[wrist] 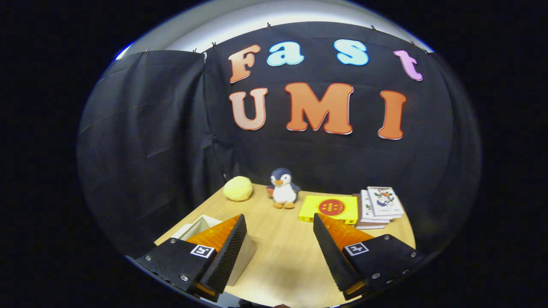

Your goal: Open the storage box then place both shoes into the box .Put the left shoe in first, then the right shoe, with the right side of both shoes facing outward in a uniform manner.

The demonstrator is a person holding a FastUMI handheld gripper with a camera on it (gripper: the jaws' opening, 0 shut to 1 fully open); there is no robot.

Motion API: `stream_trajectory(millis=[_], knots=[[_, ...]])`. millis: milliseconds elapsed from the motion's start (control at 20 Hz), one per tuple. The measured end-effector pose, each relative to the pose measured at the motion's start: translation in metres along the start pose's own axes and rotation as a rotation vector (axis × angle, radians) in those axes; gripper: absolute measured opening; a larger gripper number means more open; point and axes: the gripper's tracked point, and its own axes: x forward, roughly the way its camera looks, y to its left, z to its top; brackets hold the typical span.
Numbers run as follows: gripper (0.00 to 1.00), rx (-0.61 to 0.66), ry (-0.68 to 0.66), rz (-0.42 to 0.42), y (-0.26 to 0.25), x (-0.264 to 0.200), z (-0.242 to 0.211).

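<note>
My gripper [279,239] is open, held above the wooden table [278,252], with only bare tabletop between its fingers. A pale, cream-coloured storage box [204,224] sits on the table behind and under the left finger [229,252], which hides most of it. I can see one corner of its rim and part of a side wall; whether it has a lid I cannot tell.
Beyond the fingers stand a plush penguin [283,188] and a yellow ball-like plush [238,188] at the table's far edge. A flat yellow box [329,208] and a stack of booklets [380,207] lie at the far right. Black cloth walls close in the booth.
</note>
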Motion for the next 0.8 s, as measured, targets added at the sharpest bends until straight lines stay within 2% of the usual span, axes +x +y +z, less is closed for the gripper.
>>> stream_trajectory(millis=[300,450,800], knots=[[0.96,-0.073,-0.189,-0.220,-0.094,-0.045,0.046],[0.96,-0.079,-0.279,-0.269,-0.119,-0.072,0.073],[0.97,-0.054,-0.427,-0.306,-0.153,-0.113,0.131]])
